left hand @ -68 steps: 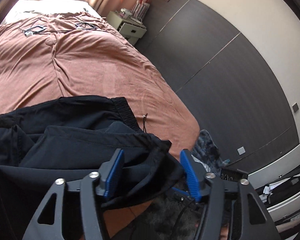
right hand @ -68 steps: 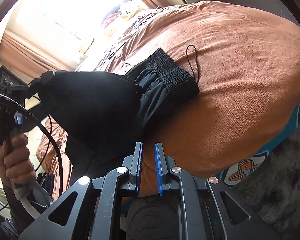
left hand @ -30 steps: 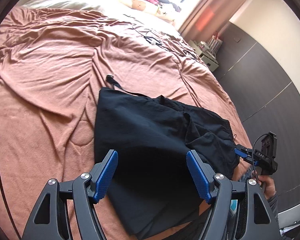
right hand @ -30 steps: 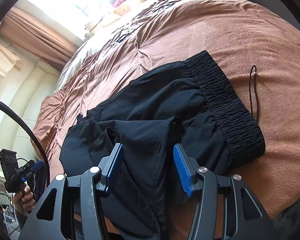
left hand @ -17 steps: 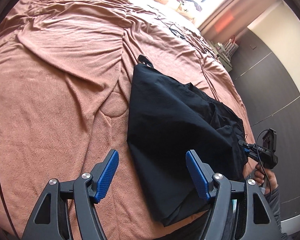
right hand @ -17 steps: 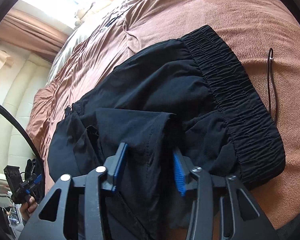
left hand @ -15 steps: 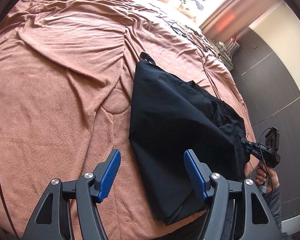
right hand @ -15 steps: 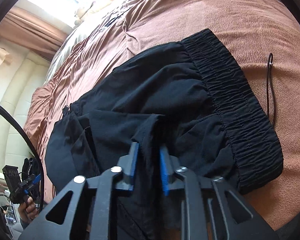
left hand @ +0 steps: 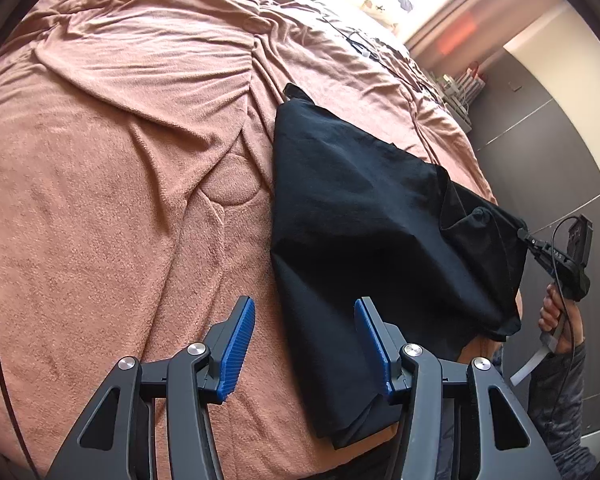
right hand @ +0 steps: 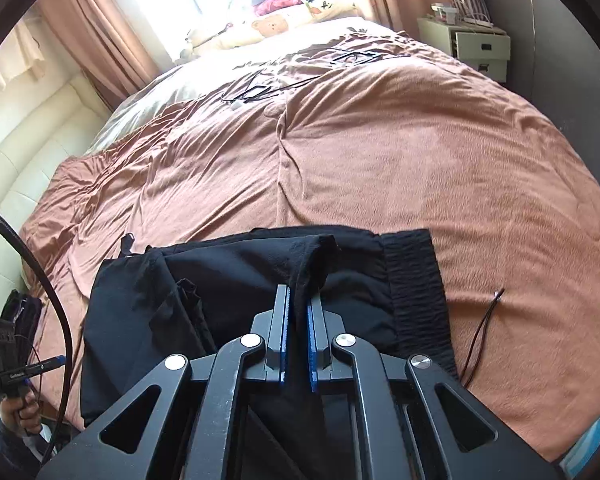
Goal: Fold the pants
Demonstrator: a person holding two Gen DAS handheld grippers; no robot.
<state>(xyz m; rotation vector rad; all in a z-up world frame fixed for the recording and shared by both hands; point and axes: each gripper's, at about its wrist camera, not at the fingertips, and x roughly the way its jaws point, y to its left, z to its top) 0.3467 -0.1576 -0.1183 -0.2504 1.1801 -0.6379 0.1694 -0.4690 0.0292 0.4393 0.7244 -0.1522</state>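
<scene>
Left gripper closing over the near edge of the pants, fabric between the jaws but pads not yet touching. Pants lie on the bed. Right gripper clenched on a fold, lifting it, likely to straighten the layers.

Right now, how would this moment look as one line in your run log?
task: fold pants | right gripper: shut on black pants fabric fold | left gripper: closing over pants edge, pads not touching | pants on brown bedspread
</scene>
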